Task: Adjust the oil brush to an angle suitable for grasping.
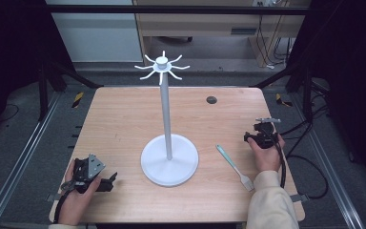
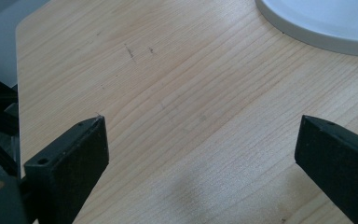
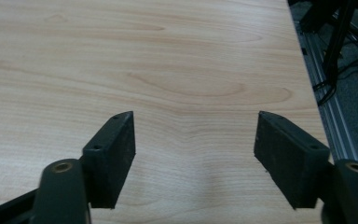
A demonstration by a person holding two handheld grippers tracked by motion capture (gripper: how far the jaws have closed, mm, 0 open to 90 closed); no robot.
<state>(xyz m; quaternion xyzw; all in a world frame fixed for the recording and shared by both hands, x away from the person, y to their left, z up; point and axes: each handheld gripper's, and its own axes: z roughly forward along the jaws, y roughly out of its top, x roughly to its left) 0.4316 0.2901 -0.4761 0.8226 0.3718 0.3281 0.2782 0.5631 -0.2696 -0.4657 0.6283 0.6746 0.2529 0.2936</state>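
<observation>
One white stand (image 1: 168, 157) sits near the middle of the wooden surface (image 1: 124, 119): a round base, a single upright pole, and a ring of curved hooks at the top. The hooks are too small to count surely. One fork (image 1: 236, 167) with a pale green handle lies flat on the surface to the right of the base, apart from it, its tines toward the person's edge. One small dark round spot (image 1: 211, 99) marks the far part of the surface.

There are two claws, one in each hand. The left claw (image 1: 106, 182) lies low at the near left corner, held by the left hand (image 1: 78, 193), with its jaws pointing toward the stand's base. In the left gripper view its two black jaws stand wide apart with bare wood between them, gripping nothing; the rim of the white base (image 2: 317, 28) shows at the upper right.

The right claw (image 1: 262, 133) is at the right side of the surface, held by the right hand (image 1: 266, 155), beyond the fork's handle end and apart from it. In the right gripper view its jaws are also spread wide over bare wood, holding nothing.
</observation>
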